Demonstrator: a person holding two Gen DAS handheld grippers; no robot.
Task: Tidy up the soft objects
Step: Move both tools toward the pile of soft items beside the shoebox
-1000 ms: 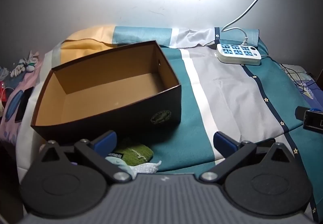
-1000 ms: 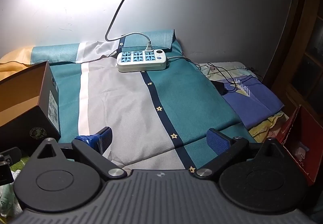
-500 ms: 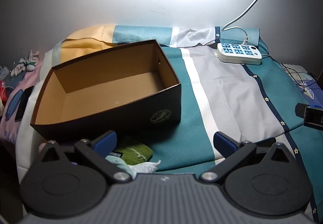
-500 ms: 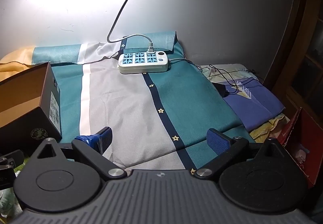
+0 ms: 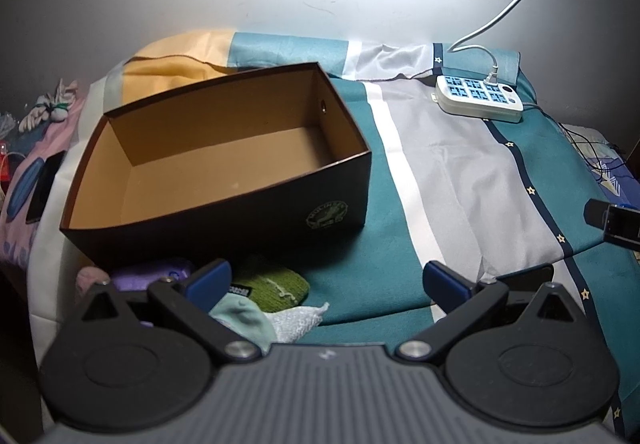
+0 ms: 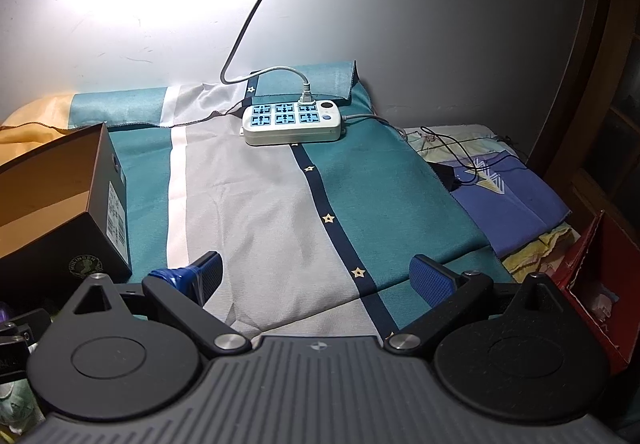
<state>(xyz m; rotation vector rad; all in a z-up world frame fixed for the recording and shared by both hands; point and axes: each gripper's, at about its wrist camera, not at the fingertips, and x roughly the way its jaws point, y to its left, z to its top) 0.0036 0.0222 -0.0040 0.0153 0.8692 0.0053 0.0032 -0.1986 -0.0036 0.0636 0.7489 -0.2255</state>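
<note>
Left wrist view: the left gripper [image 5: 326, 276] is spread wide, holding nothing. The dark box [image 5: 224, 212] on the bedsheet [image 5: 460, 180] is empty; soft items, among them a green knit piece [image 5: 276, 286], lie against its near wall.

Right wrist view: the right gripper [image 6: 314, 272] is also wide, over the bedsheet's striped middle; a power strip [image 6: 294, 124] lies at the far edge.

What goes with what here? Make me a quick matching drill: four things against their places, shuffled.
Things:
1. box
2. power strip
3. green sock
4. left tongs

Places:
A. at the wall, plugged in
B. open above the cloth
C. empty, on the bed
D. in front of the box

Pairs: 1-C, 2-A, 3-D, 4-B
</note>
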